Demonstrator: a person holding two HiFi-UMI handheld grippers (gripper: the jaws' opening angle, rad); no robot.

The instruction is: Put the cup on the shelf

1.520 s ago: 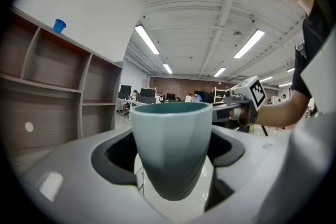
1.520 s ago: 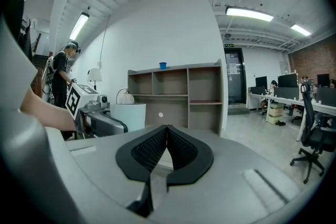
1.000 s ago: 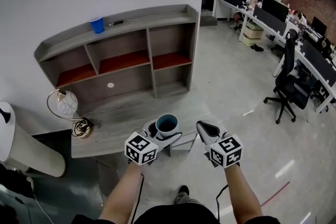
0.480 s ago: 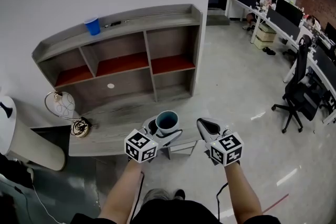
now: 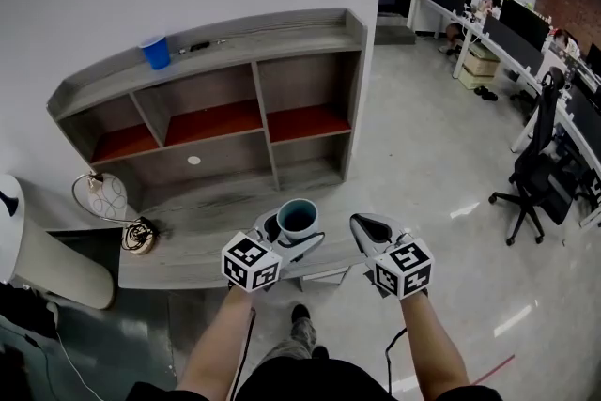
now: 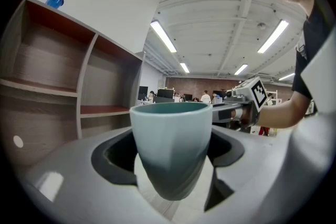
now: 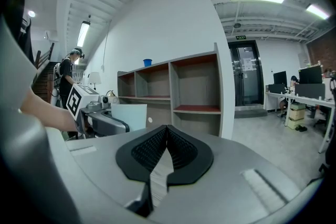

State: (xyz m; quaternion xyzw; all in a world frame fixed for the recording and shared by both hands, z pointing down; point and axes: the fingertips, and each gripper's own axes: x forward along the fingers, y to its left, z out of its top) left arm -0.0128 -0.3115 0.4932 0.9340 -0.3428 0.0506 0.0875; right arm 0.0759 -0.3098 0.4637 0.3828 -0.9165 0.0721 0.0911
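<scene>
A pale teal cup (image 5: 298,221) (image 6: 170,149) stands upright between the jaws of my left gripper (image 5: 286,239), which is shut on it. I hold it over the front edge of the grey desk (image 5: 202,225), in front of the grey shelf unit (image 5: 211,94) with red-lined compartments. My right gripper (image 5: 368,230) (image 7: 167,152) hangs beside it to the right, shut and empty, its pads touching. The right gripper view shows the cup (image 7: 128,115) at left and the shelf unit (image 7: 173,89) ahead.
A blue cup (image 5: 155,52) stands on the shelf top at left. A wire lamp (image 5: 108,202) sits on the desk's left end beside a white cylinder (image 5: 38,258). Office desks and a black chair (image 5: 531,178) fill the right side, with people there.
The shelf and desk have shifted slightly in the head view as I step; both grippers keep their places and the cup stays held.
</scene>
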